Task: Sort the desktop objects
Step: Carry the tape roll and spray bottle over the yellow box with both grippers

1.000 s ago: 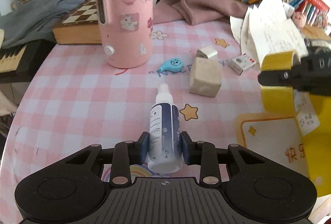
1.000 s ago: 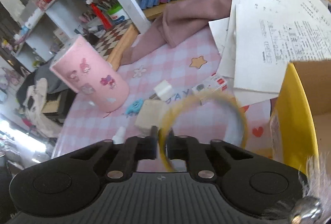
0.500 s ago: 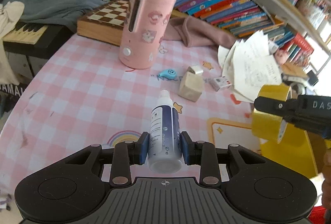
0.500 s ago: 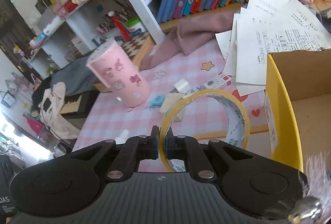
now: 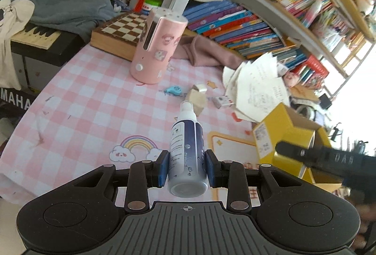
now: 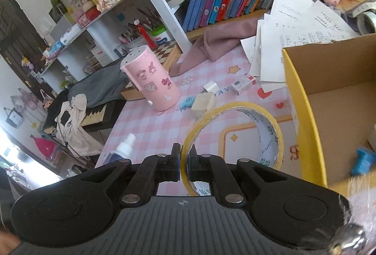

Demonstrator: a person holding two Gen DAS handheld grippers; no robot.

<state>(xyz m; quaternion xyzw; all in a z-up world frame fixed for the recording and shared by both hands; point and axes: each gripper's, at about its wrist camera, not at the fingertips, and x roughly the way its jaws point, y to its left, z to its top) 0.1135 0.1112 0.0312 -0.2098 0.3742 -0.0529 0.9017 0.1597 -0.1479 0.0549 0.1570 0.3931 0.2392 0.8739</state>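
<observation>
Mid-sort, the left gripper [image 5: 187, 166] clamps the spray bottle [image 5: 186, 151] and the right gripper [image 6: 184, 164] pinches the tape roll [image 6: 235, 144], the yellow box [image 6: 305, 128] at three o'clock, small items left on the table [image 5: 94, 102].

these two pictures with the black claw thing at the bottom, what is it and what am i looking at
Each black claw is a hand-held two-finger gripper with a fisheye camera looking along its fingers; a person carries one in each hand. One picture is from the left gripper, clamped on a spray bottle. The other is from the right gripper, pinching a roll of yellow tape beside an open yellow box. On the pink checked tablecloth lie a pink cylinder, a beige block and loose papers.
</observation>
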